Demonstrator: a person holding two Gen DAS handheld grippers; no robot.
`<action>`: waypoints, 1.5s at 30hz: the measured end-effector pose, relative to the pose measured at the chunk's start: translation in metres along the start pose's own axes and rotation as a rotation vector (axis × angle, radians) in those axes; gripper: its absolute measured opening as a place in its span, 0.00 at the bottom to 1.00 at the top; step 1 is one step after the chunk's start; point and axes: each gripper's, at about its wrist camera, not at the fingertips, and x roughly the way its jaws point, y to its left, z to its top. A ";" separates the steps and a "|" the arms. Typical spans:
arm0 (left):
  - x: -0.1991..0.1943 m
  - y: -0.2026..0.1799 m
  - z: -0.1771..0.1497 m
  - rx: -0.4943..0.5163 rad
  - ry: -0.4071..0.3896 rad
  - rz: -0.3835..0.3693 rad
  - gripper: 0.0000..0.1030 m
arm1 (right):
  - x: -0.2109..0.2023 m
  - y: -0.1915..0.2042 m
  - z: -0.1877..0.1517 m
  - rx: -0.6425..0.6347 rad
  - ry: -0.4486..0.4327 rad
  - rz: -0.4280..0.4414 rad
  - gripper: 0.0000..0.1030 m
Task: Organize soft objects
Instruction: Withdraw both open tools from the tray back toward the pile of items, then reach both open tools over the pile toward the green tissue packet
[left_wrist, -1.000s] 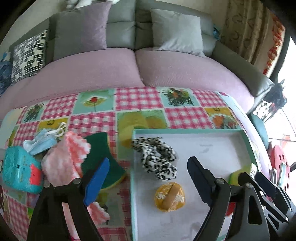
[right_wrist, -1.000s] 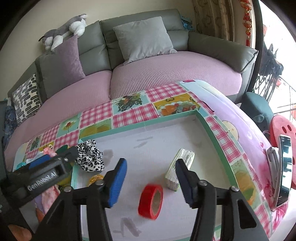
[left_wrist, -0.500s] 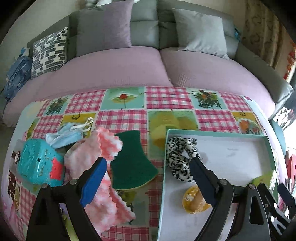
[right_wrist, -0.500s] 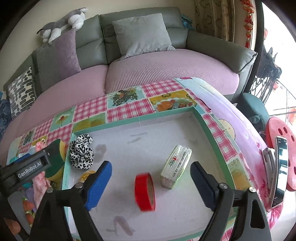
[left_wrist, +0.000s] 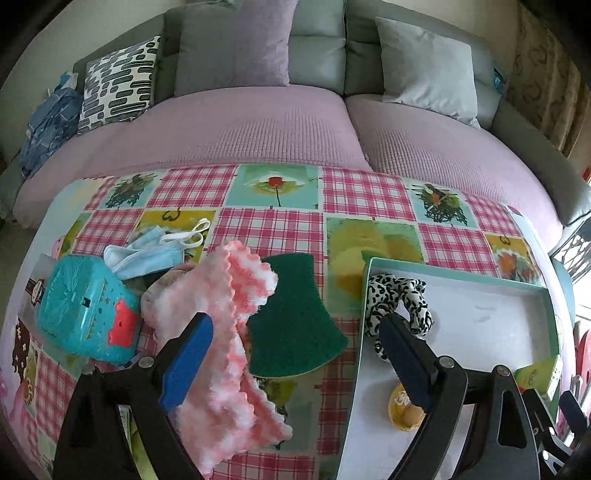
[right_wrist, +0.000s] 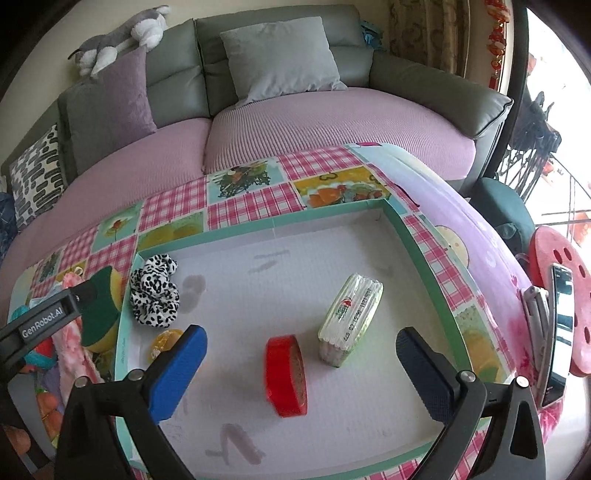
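Here, a fluffy pink-and-white cloth (left_wrist: 229, 332) lies crumpled on the checked worktop (left_wrist: 273, 229), left of the shallow green-rimmed tray (left_wrist: 458, 275); its long axis runs from the far right down toward the near edge; a dark green scouring pad (left_wrist: 291, 317) touches its right side, and a blue face mask (left_wrist: 147, 251) and a turquoise packet (left_wrist: 85, 314) sit to its left. The left hand-held gripper (left_wrist: 295, 354) hovers just above the cloth's near end, jaws wide apart and holding nothing, so it is the nearer tool by far. Inside the tray rest a leopard-print scrunchie (right_wrist: 155, 291), a red tape roll (right_wrist: 288, 373) and a tissue pack (right_wrist: 351, 317); the right hand-held gripper (right_wrist: 299, 365) hangs over the roll, its jaws opening, the roll between them untouched.
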 end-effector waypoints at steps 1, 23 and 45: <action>0.000 0.001 -0.001 -0.001 0.001 -0.001 0.89 | 0.000 0.000 0.000 -0.001 0.001 -0.001 1.00; -0.056 0.041 -0.033 0.006 -0.055 0.031 0.89 | -0.034 0.017 -0.033 -0.037 -0.019 0.093 1.00; -0.084 0.137 -0.072 -0.111 -0.054 0.114 0.89 | -0.055 0.104 -0.079 -0.233 0.020 0.271 1.00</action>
